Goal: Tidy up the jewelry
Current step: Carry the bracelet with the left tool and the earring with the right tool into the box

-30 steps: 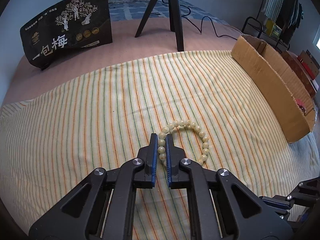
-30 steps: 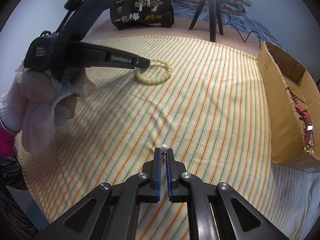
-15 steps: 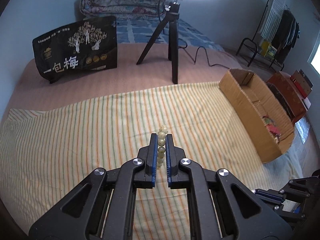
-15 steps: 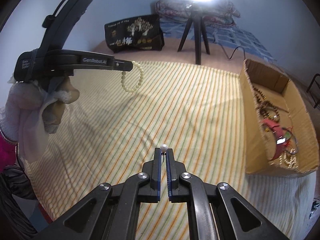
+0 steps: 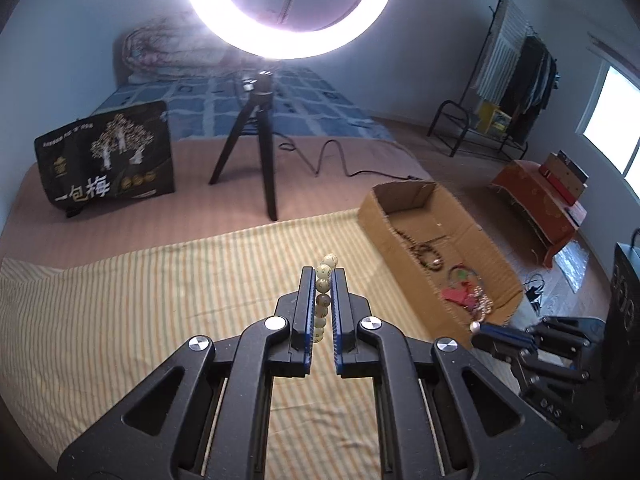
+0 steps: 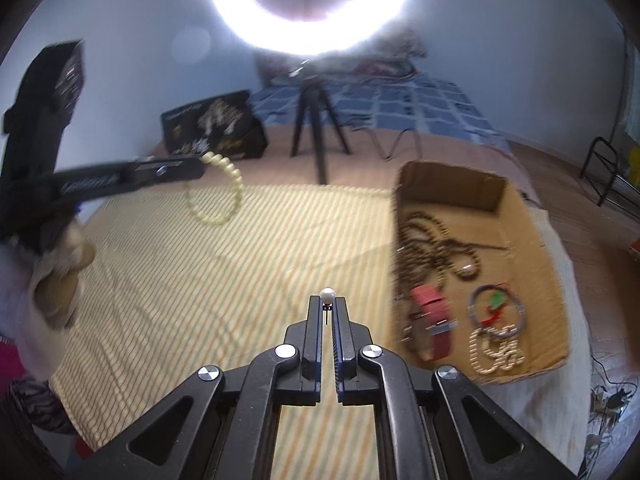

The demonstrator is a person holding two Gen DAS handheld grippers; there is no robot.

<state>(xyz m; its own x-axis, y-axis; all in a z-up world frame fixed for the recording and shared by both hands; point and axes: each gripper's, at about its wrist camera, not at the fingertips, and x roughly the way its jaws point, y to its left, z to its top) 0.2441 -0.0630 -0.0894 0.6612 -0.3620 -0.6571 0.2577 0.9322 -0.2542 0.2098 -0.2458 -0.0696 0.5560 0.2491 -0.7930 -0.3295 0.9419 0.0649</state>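
Left gripper [image 5: 319,276]: black plastic frame with triangular cut-outs; four silver round screw heads noted at the linkage pivots; blue ribbed pads lining both fingers. Right gripper [image 6: 327,305]: identical build; same screws and blue pads. White lettering seen along the left gripper's side, blurred; a whitish knit glove [image 6: 44,280] is worn; magenta sleeve [image 6: 10,360] at the cuff.

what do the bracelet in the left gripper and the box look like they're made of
Bead bracelet: pale cream round beads with a smooth, slightly glossy look; possibly jade-like stone, resin or plastic, cannot tell which. Box: matte brown corrugated cardboard, judging by its folded flaps and raw edges.
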